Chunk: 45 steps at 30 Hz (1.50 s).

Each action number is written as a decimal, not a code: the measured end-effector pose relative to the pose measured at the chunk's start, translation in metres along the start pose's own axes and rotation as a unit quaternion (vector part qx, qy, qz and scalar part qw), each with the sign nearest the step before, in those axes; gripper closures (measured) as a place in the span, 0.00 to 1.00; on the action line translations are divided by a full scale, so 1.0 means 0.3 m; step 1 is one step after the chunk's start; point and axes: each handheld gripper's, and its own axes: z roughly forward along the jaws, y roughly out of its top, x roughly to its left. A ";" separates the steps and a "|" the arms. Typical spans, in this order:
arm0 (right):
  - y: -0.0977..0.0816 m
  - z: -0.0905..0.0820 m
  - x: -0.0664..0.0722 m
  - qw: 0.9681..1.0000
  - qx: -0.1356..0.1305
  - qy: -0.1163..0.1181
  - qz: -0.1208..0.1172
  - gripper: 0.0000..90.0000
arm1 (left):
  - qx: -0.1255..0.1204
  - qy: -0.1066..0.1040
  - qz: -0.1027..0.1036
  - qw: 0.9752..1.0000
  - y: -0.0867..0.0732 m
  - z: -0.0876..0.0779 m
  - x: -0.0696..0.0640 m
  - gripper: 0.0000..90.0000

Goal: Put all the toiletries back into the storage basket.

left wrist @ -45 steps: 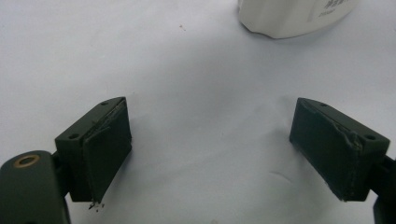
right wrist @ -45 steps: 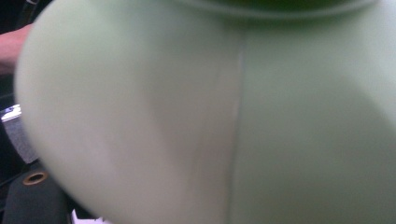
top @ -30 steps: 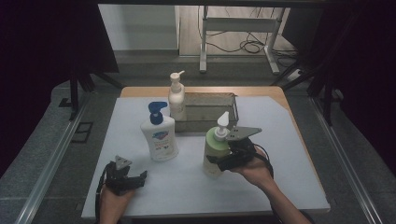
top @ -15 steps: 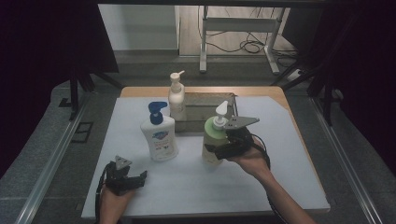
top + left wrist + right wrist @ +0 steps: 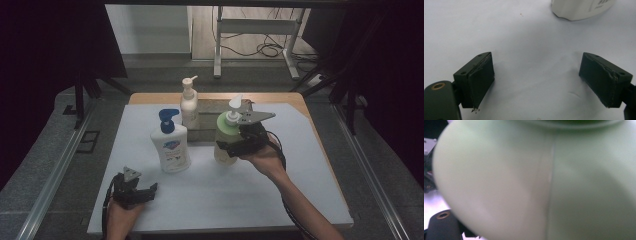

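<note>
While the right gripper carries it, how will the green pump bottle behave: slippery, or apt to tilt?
The green pump bottle looks smooth and rounded, so it may slip in the right gripper. It is tall with a pump on top, so it could tilt. Its plastic wall probably yields slightly.

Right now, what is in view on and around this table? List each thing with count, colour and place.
Green pump bottle: 1, pale green, white pump, held right of centre.
Blue-capped bottle: 1, white, blue pump, standing left of centre.
Cream pump bottle: 1, off-white, at the tray's left end.
Tray: 1, dark, far middle of the table.
Table: 1, white top.
Metal stand: 1, grey, floor beyond.
Right tongs: 1, black, shut on the green pump bottle.
Left tongs: 1, black, open, near-left edge.
</note>
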 end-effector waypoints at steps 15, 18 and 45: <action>0.100 0.023 -0.028 1.000 -0.008 -0.019 -0.005 0.13 | 0.000 0.000 0.000 1.000 0.000 0.000 0.000 0.14; 0.118 0.030 -0.038 1.000 -0.008 -0.025 -0.002 0.13 | 0.000 0.000 0.000 1.000 0.000 0.000 0.000 0.14; 0.214 0.111 -0.109 0.997 -0.019 -0.068 0.011 0.13 | -0.001 -0.001 -0.001 1.000 0.000 0.001 0.000 0.14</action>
